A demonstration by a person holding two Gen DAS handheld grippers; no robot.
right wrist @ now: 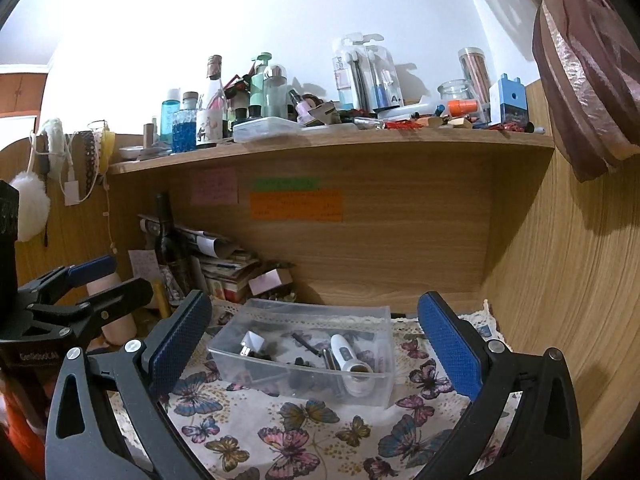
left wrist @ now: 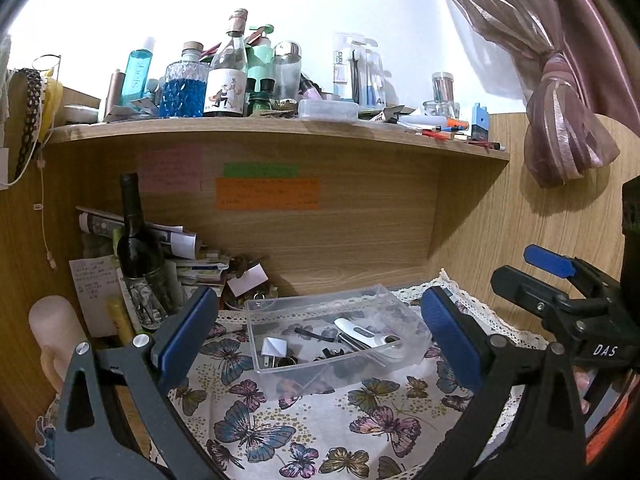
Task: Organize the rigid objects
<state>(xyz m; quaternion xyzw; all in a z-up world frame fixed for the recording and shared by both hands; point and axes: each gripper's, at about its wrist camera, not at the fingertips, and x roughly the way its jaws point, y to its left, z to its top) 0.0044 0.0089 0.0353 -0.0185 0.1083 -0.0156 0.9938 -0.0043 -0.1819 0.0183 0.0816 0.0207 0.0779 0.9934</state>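
A clear plastic box sits on the butterfly-print cloth. It holds a white plug adapter, a white thermometer-like device and several small dark items. My left gripper is open and empty, its blue pads on either side of the box, a little short of it. My right gripper is open and empty, framing the box the same way. The right gripper also shows at the right of the left wrist view, the left gripper at the left of the right wrist view.
A dark wine bottle, stacked papers and a pale cylinder stand at the left under the wooden shelf. The shelf carries bottles, jars and pens. A wood wall and pink curtain are at the right.
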